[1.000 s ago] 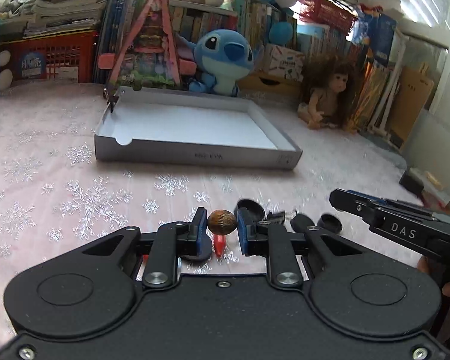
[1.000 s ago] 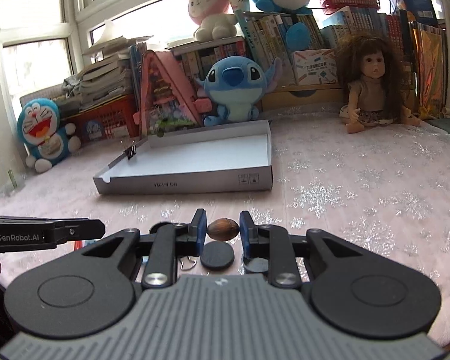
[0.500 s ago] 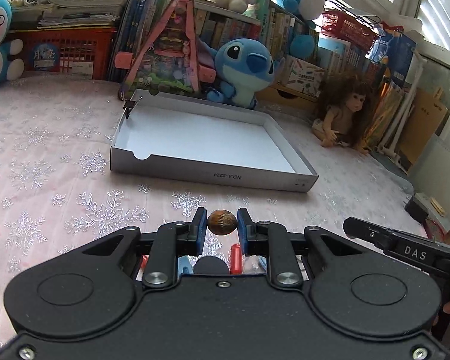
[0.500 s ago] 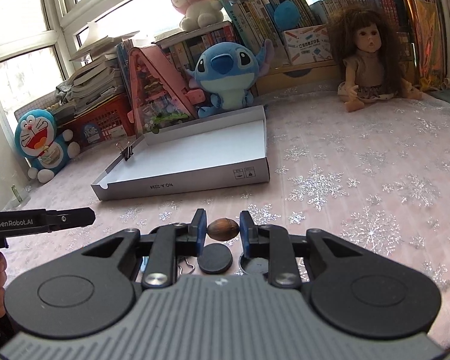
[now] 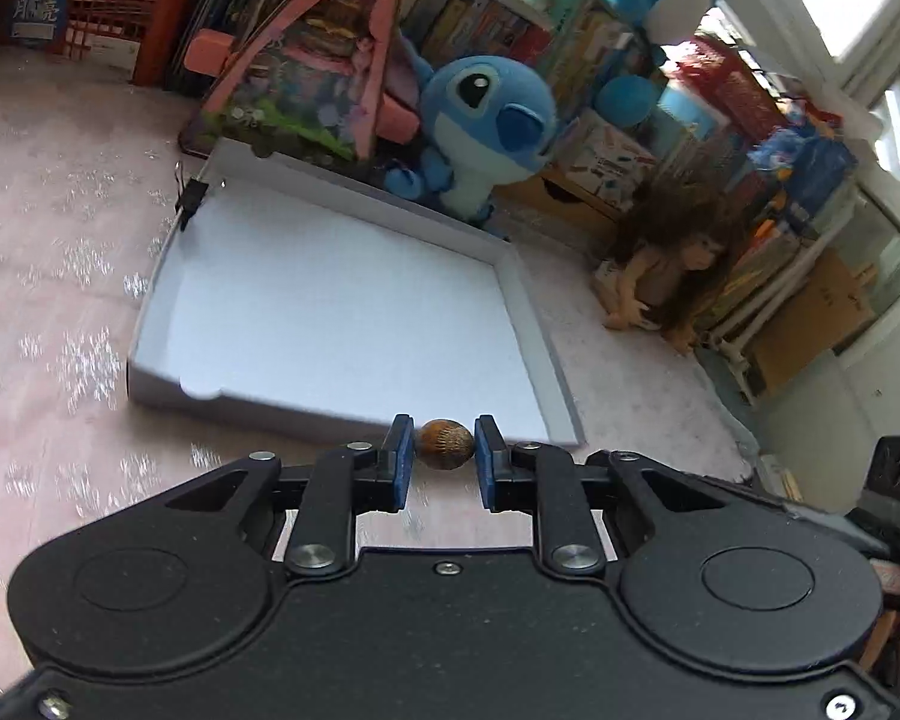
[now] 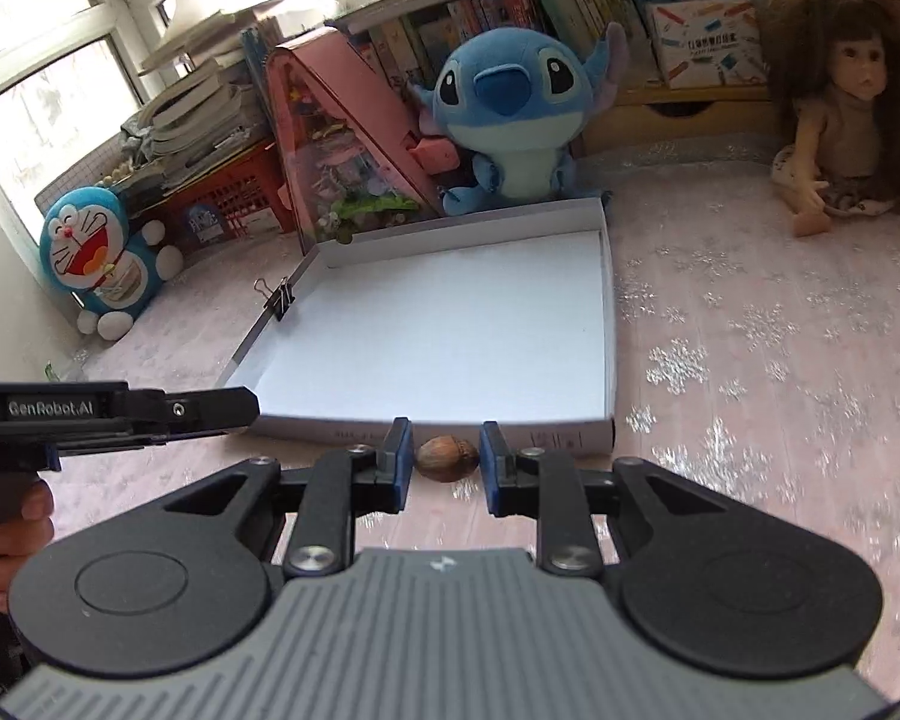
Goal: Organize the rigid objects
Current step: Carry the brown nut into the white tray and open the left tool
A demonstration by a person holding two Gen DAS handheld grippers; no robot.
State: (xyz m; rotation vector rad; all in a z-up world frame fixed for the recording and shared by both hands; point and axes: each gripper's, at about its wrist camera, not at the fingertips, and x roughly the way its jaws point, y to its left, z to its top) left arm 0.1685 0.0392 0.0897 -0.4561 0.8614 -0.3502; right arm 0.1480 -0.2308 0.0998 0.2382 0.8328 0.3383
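While clamped — nut (image 5: 445,444) in left claw (image 5: 444,457)

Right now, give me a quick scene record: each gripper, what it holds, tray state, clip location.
left gripper: shut on a brown nut
right gripper: shut on a second brown nut
tray: shallow white cardboard box, nothing inside
binder clip: black, clamped on the tray's left wall
position: both nuts at the tray's near edge, not yet inside
surface: pink snowflake cloth
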